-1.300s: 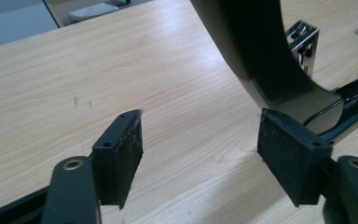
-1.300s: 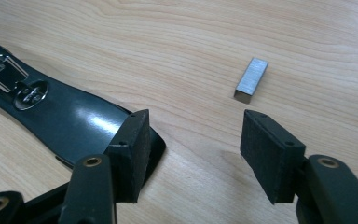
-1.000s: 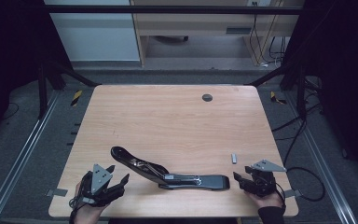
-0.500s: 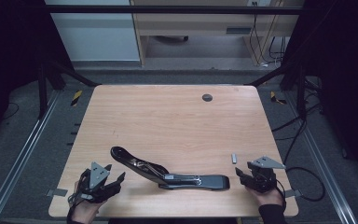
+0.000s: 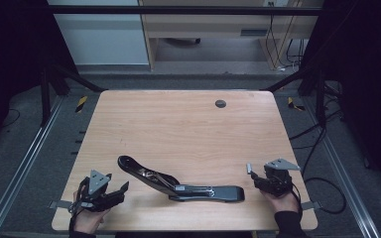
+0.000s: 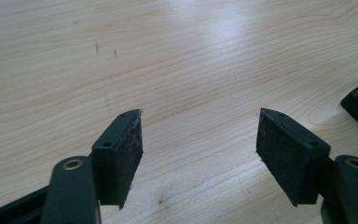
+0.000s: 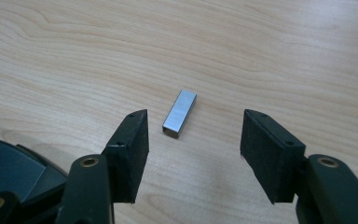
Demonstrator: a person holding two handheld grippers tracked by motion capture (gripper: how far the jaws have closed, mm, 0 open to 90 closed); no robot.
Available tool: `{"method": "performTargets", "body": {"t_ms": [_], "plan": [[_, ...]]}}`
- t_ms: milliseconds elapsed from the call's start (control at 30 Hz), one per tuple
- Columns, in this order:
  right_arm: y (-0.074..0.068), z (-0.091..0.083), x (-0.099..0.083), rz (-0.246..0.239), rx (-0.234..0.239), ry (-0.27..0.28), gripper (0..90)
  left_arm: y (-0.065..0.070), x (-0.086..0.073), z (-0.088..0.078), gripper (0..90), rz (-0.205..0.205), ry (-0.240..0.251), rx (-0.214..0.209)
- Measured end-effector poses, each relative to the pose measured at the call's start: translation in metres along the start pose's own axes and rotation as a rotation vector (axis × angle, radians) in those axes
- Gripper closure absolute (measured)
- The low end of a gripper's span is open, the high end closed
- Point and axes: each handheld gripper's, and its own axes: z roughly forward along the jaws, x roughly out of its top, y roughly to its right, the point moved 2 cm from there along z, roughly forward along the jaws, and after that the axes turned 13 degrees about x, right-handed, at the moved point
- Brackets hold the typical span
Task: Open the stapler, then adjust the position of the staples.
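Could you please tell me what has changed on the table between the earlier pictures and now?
The left gripper has slid a little toward the near edge of the table, and its jaws have just been opening, with nothing between them. The right gripper has kept its place, open, with the small metal block just ahead of its fingers. The open stapler and the block lie as before.

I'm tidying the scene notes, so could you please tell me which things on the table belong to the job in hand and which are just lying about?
In the job:
- stapler, opened out
- staple strip
- left gripper, empty
- right gripper, open, strip just ahead

Lying about:
- dark round grommet
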Motion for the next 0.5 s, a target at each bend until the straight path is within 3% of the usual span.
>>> {"method": "performTargets", "body": {"t_ms": [133,267,500], "plan": [[0.000,0.003,0.004,0.001,-0.005,-0.006,40.5,0.001,-0.003,0.006,26.9,0.025,-0.028,-0.025],[0.001,0.007,0.009,0.014,-0.020,-0.009,38.0,0.002,-0.004,0.009,26.1,0.049,-0.042,-0.006],[0.004,0.014,0.017,0.002,-0.046,-0.021,36.4,0.001,-0.004,0.011,24.7,0.051,-0.049,0.005]]}}
